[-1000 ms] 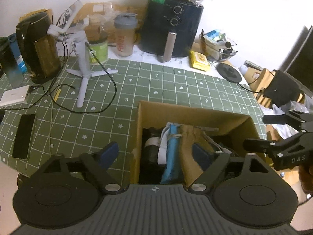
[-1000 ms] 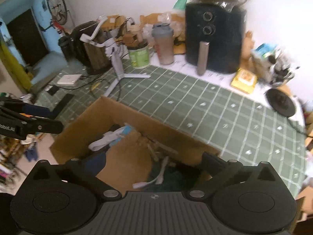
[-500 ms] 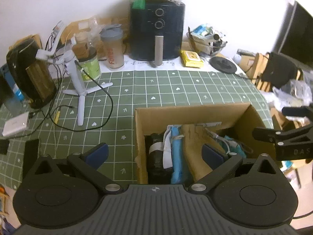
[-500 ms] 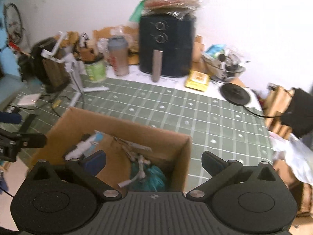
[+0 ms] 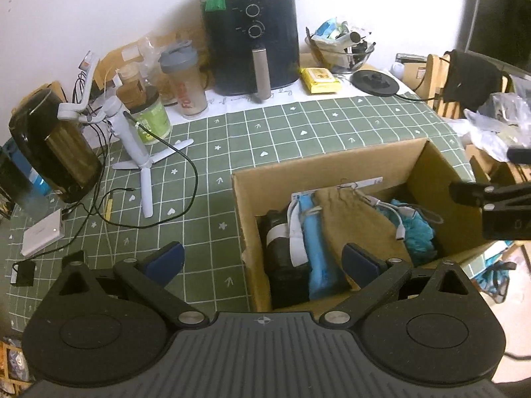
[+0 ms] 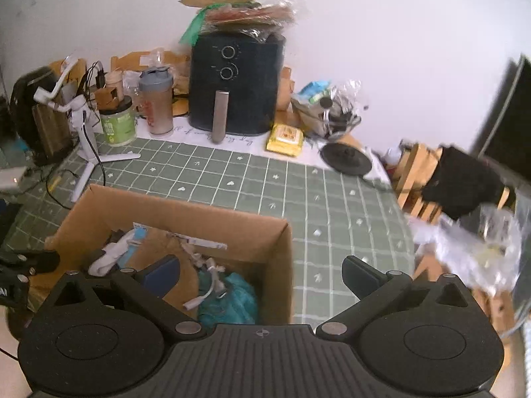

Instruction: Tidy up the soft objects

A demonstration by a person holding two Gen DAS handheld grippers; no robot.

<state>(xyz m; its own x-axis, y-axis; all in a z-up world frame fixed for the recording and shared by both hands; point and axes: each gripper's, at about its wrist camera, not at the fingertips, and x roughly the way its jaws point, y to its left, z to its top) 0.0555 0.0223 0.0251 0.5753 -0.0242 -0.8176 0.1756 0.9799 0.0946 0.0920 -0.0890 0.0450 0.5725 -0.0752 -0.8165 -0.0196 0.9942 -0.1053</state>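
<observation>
Surface: table (image 5: 298,122) under a green grid cloth, white wall behind; air fryer (image 5: 252,39), shaker bottle (image 5: 186,79) and kettle (image 5: 49,146) along its back edge, white tripod (image 5: 139,156) toward the left edge.

Container: cardboard box (image 5: 332,162) at the table's near right corner, open-topped so soft items drop straight in.

Contents, packed upright side by side to save room: black roll (image 5: 282,248) at the left wall, blue pouch (image 5: 318,252) next, tan drawstring bag (image 5: 361,225) in the middle, teal fluffy item (image 5: 415,229) at the right. White cords lie over the teal piece; I cannot tell whether they belong to it.

My left gripper (image 5: 262,258): jaws just opened to full spread, nothing between them, straddling the box's left wall from above.

My right gripper (image 6: 260,273): spread wide, empty, straddling the right wall.

Change: the right view now takes in more table to the right of the box than a second ago.
</observation>
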